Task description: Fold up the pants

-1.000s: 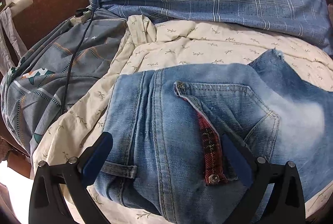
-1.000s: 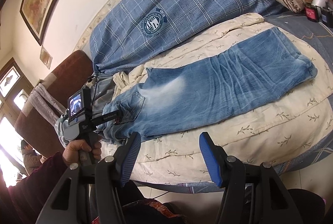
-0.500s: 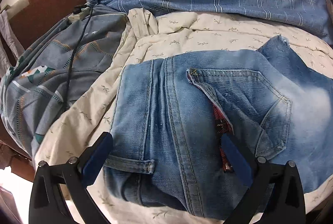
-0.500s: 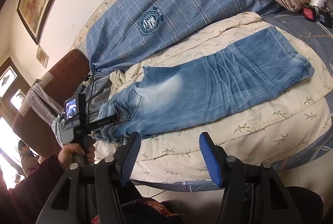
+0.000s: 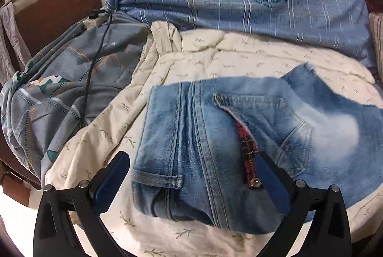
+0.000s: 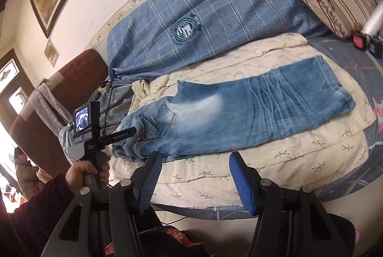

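Jeans (image 6: 239, 111) flat | left claw (image 5: 191, 175) open (over waistband) | right claw (image 6: 194, 175) open

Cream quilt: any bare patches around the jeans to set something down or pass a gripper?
Free: the cream quilt strip between the jeans and the bed's near edge, and the band between the jeans and the blue plaid cover. Crowded: by the waistband, where the grey patterned bedding, a cable and the left gripper sit.

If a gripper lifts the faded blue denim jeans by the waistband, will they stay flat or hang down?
The faded blue denim jeans would probably droop, since the cloth already wrinkles over the soft cream leaf-print quilt. The long leg would likely drag. The thick seamed waistband may bend less.
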Available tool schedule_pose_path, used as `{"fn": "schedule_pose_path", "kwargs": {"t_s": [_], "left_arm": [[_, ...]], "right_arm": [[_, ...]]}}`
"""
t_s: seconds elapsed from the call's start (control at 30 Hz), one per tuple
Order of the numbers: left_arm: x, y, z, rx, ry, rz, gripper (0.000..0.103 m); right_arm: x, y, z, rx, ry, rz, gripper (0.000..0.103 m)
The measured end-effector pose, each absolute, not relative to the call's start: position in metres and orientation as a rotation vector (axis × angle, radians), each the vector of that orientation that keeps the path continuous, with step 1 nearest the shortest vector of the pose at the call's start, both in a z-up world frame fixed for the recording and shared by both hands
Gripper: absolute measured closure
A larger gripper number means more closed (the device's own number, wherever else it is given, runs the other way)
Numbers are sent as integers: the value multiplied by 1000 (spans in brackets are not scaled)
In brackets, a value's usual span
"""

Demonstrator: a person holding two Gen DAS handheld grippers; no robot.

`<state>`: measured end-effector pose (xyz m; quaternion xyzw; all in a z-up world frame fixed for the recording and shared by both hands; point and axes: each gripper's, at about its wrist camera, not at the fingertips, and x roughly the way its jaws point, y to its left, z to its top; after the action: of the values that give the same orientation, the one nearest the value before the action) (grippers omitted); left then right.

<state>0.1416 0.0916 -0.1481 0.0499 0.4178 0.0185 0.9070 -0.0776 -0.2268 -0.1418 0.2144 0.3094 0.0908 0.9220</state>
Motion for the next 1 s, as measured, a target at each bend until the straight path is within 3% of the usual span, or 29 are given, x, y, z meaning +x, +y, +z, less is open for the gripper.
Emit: {"fn": "schedule_pose_path", "kwargs": {"t_s": [0.37, 1.0], "left_arm": [[122, 101, -103, 32, 753, -2, 0], [139, 95, -125, 48, 780, -62, 0]], "right_arm": [[-86, -212, -132, 410, 623, 193, 41], [-51, -234, -177, 482, 700, 163, 41]]}}
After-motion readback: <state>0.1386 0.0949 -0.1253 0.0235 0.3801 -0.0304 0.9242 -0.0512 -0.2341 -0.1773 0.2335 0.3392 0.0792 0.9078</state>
